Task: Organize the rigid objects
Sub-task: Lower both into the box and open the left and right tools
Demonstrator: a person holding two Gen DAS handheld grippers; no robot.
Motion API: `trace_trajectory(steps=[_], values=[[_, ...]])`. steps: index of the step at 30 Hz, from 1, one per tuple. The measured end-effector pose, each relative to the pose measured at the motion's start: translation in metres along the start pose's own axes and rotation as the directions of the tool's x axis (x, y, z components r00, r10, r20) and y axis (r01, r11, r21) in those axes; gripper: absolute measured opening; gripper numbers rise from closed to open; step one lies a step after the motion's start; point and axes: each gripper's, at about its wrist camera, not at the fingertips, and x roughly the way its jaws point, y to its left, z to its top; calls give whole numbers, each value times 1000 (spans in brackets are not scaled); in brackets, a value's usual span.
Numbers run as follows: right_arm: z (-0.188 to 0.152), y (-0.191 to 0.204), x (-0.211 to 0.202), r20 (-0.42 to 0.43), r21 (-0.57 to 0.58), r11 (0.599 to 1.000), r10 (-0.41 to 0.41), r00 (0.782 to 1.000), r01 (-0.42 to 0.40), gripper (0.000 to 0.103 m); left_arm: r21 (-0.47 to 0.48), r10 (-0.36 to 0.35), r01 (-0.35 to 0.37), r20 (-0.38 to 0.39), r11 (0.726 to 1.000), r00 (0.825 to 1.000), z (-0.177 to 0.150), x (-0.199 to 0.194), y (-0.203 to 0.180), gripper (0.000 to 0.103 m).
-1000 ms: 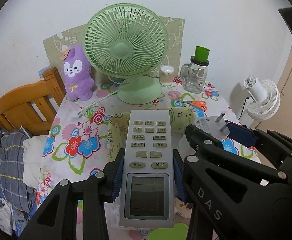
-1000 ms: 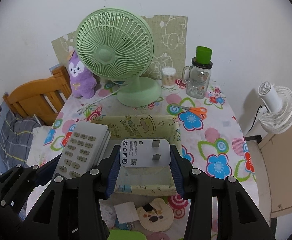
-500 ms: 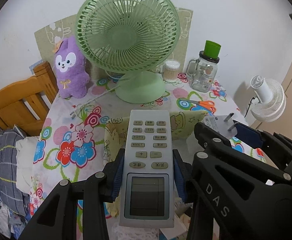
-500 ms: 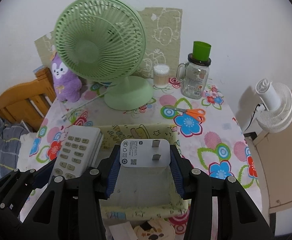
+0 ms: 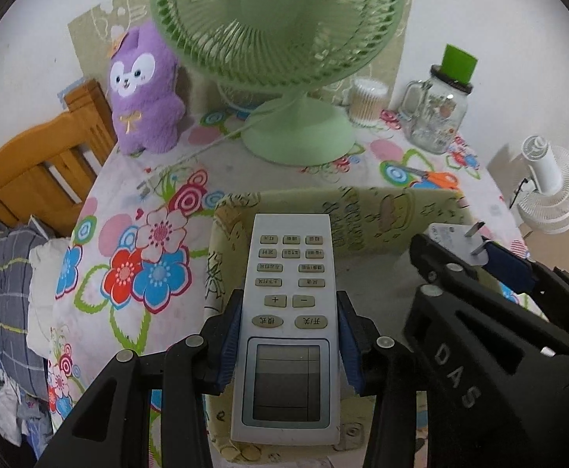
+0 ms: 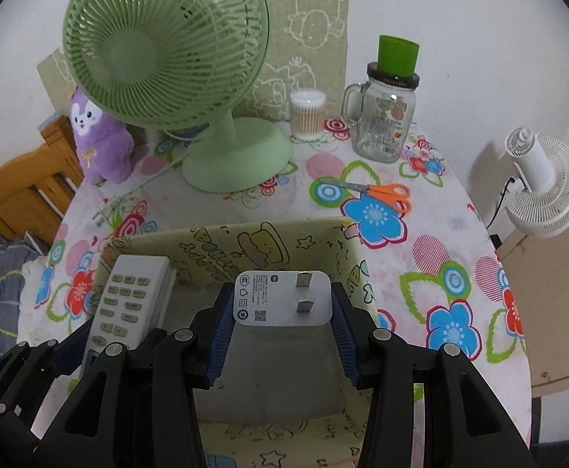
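My left gripper (image 5: pixel 289 335) is shut on a white remote control (image 5: pixel 289 312), its blue pads pressing both long sides; the remote hangs over the left part of a yellow cartoon-print fabric box (image 5: pixel 366 210). My right gripper (image 6: pixel 280 314) is shut on a white plug adapter (image 6: pixel 282 302) with two metal prongs, held over the same fabric box (image 6: pixel 269 241). The remote control (image 6: pixel 132 298) shows at the left of the right wrist view, and the plug adapter (image 5: pixel 456 236) at the right of the left wrist view. The two grippers are side by side above the box opening.
On the flowered tablecloth (image 6: pixel 432 257) stand a green desk fan (image 6: pixel 167 50), a purple plush toy (image 6: pixel 97 140), a cotton-swab tub (image 6: pixel 308 115) and a glass mug jar with green lid (image 6: pixel 386 117). Orange scissors (image 6: pixel 382 193) lie behind the box. A wooden chair (image 5: pixel 34 167) is left, a white fan (image 6: pixel 538 187) right.
Both grippers have moved forward and down towards the fabric box, each still holding its object. The fan and the box now look larger and closer in both views.
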Motion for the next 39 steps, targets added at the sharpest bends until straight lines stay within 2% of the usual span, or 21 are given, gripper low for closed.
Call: trace_trajectory(steps=[4,9,14,17,20,25,26,27,28,31,33,34,39], values=[[1,-1,14,-26,6,1000,-10,1000,10,50,27,30,-31,13,999,999,-1,4,-5,45],[1,-5,24,-49,13,999,-36,998,37,50,17,11,-11,-33,1000,999,-3,17,-7,45],[2,-5,30,-54,9,1000,-19,998,19,50,19,28,-27,-33,999,999,-2,21,-9,47],[4,-7,33,-48,20,1000,9,999,-8,50,-1,42,-42,-8,999,999,-1,20,-9,46],[6,-7,33,-26,16,1000,21,999,-21,51,-1,43,-43,-7,999,999,0,21,-9,52],[6,-5,35,-54,-7,999,38,998,-39,52,18,37,-37,-19,999,999,-1,22,-13,59],[6,-4,33,-54,-13,998,54,997,-54,56,22,37,-36,-20,999,999,-1,22,-14,62],[6,-3,31,-45,-18,998,66,997,-67,68,25,34,-34,-21,999,999,-1,21,-14,65],[7,-3,27,-32,-18,996,82,996,-82,74,15,22,-21,-13,1000,1000,-1,18,-13,67],[9,-3,21,-22,-11,996,89,996,-90,78,9,18,-18,8,1000,1000,0,10,-13,70],[9,-3,16,-15,-9,997,74,997,-74,83,12,40,-41,17,999,999,1,6,-13,79],[8,-4,12,-13,-9,997,76,997,-76,85,15,37,-38,25,999,999,1,2,-14,79],[6,-6,-1,-16,-5,995,96,995,-96,85,15,42,-43,36,999,998,-1,-11,-17,84]])
